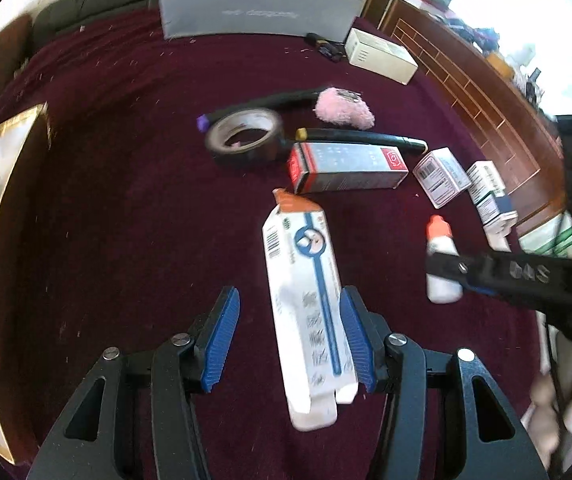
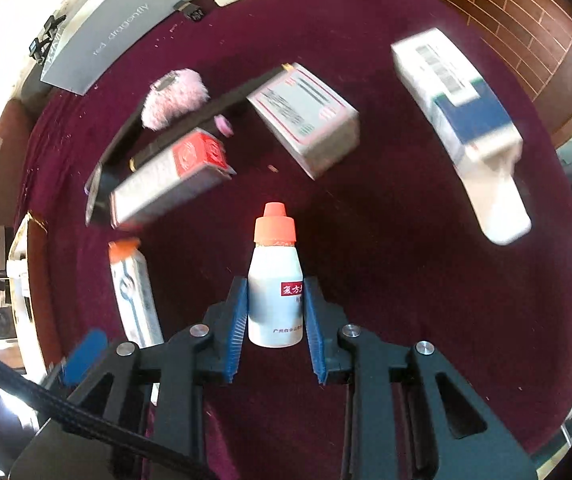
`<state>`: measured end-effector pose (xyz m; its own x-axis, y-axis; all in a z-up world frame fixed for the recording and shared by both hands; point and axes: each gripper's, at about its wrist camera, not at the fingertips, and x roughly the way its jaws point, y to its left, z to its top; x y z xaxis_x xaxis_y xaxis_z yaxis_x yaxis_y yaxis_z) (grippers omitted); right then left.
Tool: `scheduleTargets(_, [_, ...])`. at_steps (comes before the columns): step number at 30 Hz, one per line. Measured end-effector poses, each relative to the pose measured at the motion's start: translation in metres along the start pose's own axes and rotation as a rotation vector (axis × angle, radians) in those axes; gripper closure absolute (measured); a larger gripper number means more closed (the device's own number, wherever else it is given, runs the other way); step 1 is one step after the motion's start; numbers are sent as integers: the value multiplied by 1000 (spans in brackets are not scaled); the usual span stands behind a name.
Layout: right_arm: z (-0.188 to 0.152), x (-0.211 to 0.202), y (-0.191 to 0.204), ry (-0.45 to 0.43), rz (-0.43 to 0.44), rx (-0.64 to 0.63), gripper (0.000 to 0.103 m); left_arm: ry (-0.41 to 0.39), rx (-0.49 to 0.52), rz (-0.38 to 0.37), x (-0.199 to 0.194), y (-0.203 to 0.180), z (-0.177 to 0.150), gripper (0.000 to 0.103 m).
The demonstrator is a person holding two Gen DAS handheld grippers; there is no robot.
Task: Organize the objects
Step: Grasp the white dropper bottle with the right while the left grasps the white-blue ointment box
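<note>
The small white bottle (image 2: 274, 280) with the orange cap was clamped upright between the right gripper (image 2: 274, 320), seemingly for lifting away, while the left gripper (image 1: 291, 340) was held apart over the long white box (image 1: 305, 300) lying near on the dark red cloth (image 1: 126, 200), one pad touching its right edge.

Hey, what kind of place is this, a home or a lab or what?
Probably a room in a home: a table under a dark red cloth, wooden shelving crowded with household items beside it, and everyday clutter on the cloth, such as medicine boxes and a tape roll.
</note>
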<state>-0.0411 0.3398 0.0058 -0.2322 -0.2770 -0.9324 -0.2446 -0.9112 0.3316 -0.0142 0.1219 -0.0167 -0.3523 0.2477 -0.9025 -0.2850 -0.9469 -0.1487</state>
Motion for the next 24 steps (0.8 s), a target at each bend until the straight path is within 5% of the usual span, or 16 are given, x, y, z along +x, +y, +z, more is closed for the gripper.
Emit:
scheduleTargets(10, [-4,3,3,-11,6,-10,78,-22,171,94,25,-31,-5,46])
scheduleTargets(11, [-4,3,4,-12,2,-14,78,-26,169,78,23,-27,-5,54])
scheduleTargets(12, [-3,3,5,-12,-2,-17,78,-31,164,68,20,-21,-5,78])
scheduleTargets(15, [-4,4,8,-16,-12,-23,78,2,107,-6,14,-3,-1,78])
scheduleTargets(24, [-7,5,24,-47,-107,-99,77,-26,18,-36,-15,33,-11,78])
